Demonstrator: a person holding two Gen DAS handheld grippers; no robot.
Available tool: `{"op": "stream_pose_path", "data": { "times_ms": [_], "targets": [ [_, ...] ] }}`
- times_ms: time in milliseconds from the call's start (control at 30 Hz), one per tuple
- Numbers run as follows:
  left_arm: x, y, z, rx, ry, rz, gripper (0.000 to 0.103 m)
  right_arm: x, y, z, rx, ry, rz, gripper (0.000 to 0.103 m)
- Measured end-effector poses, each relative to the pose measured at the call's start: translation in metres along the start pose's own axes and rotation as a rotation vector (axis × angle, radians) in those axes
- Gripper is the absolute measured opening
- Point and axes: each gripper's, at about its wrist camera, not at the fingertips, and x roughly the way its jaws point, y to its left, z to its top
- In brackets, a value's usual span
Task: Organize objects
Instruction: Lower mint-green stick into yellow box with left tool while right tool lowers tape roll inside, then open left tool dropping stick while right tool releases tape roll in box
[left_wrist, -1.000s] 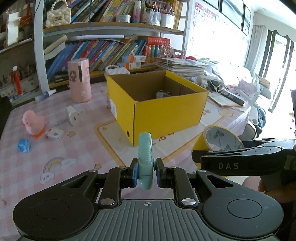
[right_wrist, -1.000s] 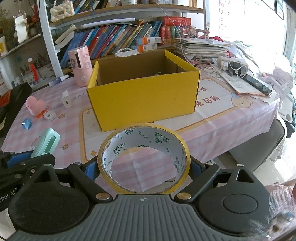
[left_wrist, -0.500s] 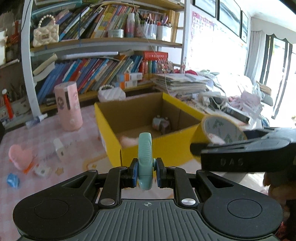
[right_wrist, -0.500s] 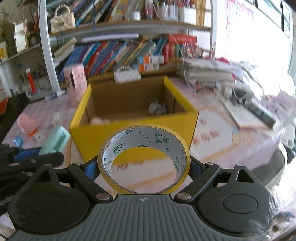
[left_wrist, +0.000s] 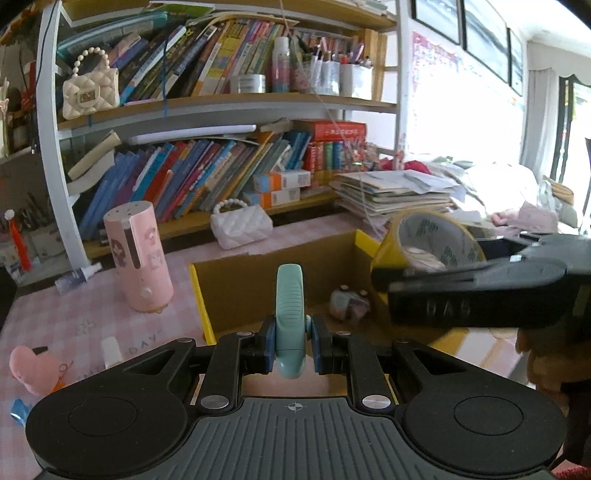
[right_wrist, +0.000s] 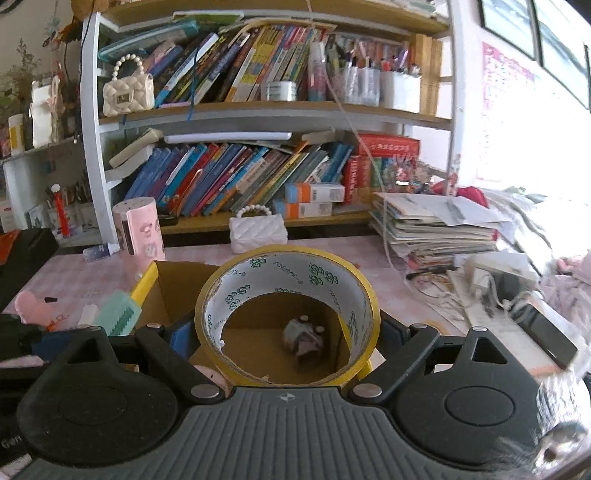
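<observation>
Both hands advanced over the yellow box (left_wrist: 207, 295): my left gripper (left_wrist: 291, 345) pinches the teal clip (left_wrist: 290, 314), my right gripper (right_wrist: 286, 328) clamps the tape roll (right_wrist: 288, 317) above the opening, release probably next.

The left gripper (left_wrist: 290, 349) pinches a mint-green clip (left_wrist: 290, 317) upright between its blue pads, over the near edge of the open yellow box (left_wrist: 201, 295). At three o'clock the right gripper (left_wrist: 476, 291) carries a yellow tape roll (left_wrist: 424, 240) above the box. A pink cylinder (left_wrist: 138, 258) stands at ten o'clock, a white quilted bag (left_wrist: 242, 229) at eleven.
</observation>
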Motion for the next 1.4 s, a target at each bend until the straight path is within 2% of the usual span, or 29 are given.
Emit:
{"op": "stream_pose_path", "data": {
  "times_ms": [233,500,567,667,900,1067,1100,1233,1300,1400],
  "targets": [
    [0.034,0.003,0.01,-0.017,0.048,0.038,0.017,0.049,0.005,-0.008,-0.138,0.105,0.062,0.091],
    [0.07,0.001,0.012,-0.032,0.132,0.037,0.018,0.085,0.017,-0.015,-0.297,0.22,0.146,0.091],
    [0.075,0.001,0.01,-0.031,0.151,0.035,0.018,0.093,0.019,-0.018,-0.306,0.27,0.174,0.091],
    [0.082,0.0,0.006,-0.027,0.183,0.035,0.018,0.105,0.012,-0.018,-0.233,0.356,0.206,0.092],
    [0.092,0.006,0.003,-0.06,0.224,0.042,0.018,0.11,0.017,-0.017,-0.275,0.367,0.187,0.092],
    [0.092,0.004,0.004,-0.06,0.218,0.055,0.021,0.111,0.017,-0.017,-0.274,0.364,0.187,0.092],
    [0.091,0.004,0.004,-0.058,0.212,0.059,0.023,0.111,0.017,-0.017,-0.272,0.362,0.188,0.092],
    [0.077,0.003,0.006,-0.062,0.154,0.07,0.05,0.105,0.014,-0.018,-0.244,0.325,0.187,0.092],
    [0.067,0.003,0.008,-0.063,0.116,0.083,0.054,0.102,0.013,-0.019,-0.228,0.313,0.167,0.092],
    [0.051,0.007,0.01,-0.086,0.075,0.098,0.066,0.093,0.011,-0.02,-0.185,0.294,0.145,0.092]
  ]
}}
